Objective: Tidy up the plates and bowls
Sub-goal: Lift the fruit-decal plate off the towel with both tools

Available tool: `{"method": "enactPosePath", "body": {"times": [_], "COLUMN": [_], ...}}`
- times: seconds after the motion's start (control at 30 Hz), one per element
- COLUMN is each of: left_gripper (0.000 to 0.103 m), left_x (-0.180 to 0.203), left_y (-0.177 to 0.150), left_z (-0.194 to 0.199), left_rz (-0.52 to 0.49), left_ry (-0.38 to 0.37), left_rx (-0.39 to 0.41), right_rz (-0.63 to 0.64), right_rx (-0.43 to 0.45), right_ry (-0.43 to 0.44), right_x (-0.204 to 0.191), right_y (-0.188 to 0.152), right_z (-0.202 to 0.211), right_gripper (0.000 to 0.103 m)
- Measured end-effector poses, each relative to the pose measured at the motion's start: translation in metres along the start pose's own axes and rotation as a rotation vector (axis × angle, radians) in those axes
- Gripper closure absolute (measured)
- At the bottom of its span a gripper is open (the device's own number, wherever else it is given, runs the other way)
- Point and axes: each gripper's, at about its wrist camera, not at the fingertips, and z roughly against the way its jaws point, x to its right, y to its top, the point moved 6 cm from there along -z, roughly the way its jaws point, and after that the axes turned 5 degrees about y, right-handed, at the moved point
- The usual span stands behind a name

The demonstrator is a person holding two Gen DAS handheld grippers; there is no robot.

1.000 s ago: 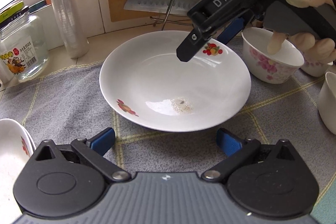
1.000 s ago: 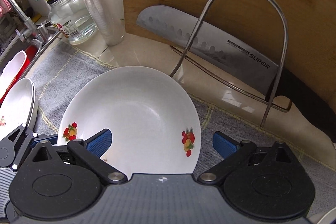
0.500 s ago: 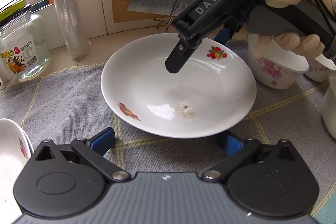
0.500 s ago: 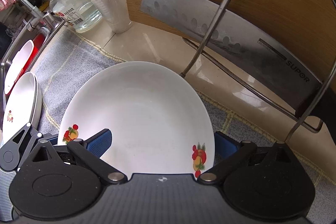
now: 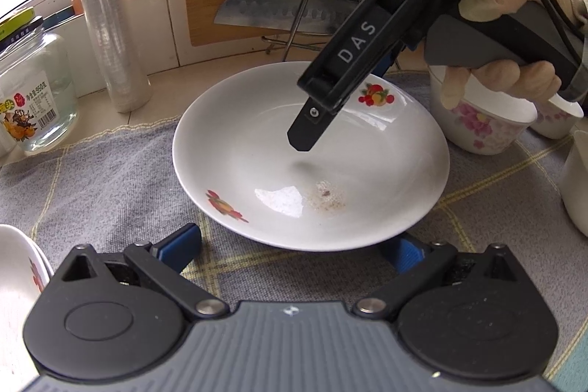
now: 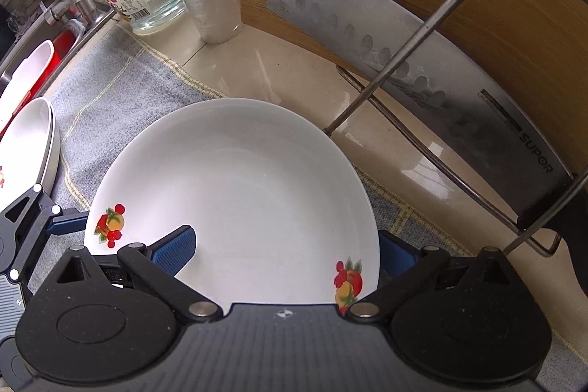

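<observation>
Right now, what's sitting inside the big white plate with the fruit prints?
Inside the plate: a small patch of brownish crumbs near the middle, nothing else. The right gripper hangs over its far side, hiding a strip of rim there.

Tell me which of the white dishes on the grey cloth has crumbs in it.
The fruit-printed plate between both grippers: a brownish speck patch lies near its centre. The pink-flowered bowl to its right and the stacked plates at far left show none.
</observation>
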Motion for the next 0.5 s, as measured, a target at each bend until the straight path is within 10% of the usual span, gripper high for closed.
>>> {"method": "enactPosePath", "body": {"times": [0.5], "left_gripper": [0.0], "left_x": [-0.0016], "left_y": [0.0033], "left_z": [-0.0024], "left_rz": [-0.045], "left_ry": [-0.045], "left_rx": [0.009], "right_rz": [-0.01], "right_rx": [-0.018], "right_ry": [0.094], "right_x": [0.0047], "right_y": [0.0048], "right_z": [0.004], "right_gripper": [0.0]}}
